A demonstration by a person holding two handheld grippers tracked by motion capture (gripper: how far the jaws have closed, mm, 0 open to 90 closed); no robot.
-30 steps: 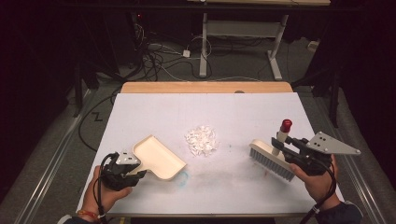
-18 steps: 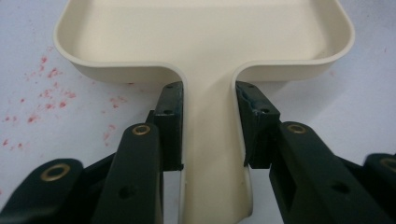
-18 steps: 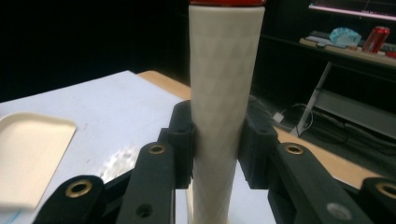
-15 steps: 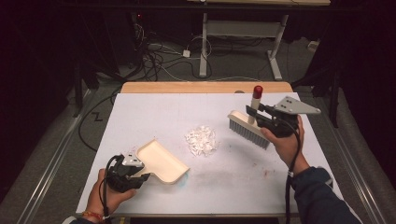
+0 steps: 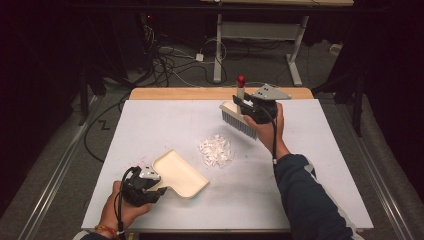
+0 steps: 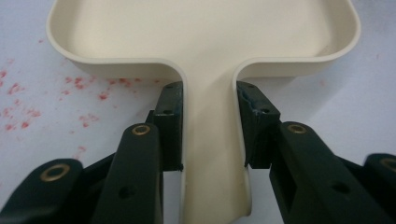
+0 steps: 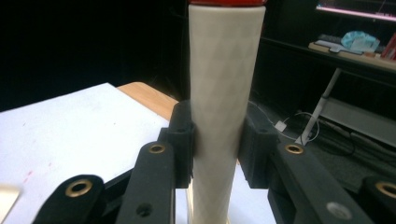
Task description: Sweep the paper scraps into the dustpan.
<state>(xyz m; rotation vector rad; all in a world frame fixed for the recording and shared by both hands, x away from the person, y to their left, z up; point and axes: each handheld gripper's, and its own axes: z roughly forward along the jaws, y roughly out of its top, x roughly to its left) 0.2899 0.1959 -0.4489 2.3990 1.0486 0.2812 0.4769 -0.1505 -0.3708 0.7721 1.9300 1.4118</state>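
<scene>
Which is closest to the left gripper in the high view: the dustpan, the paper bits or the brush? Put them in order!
From the left gripper:
1. Dustpan, clamped by its handle in the jaws.
2. Paper bits, mid-table, beyond the pan.
3. Brush, far side, held in the right gripper.

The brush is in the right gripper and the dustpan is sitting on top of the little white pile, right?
Not quite. In the high view the dustpan, held by the left gripper, lies beside the white pile, apart from it. The right gripper does hold the brush.

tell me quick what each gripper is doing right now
Left gripper: shut on the dustpan handle.
Right gripper: shut on the brush handle.
</scene>
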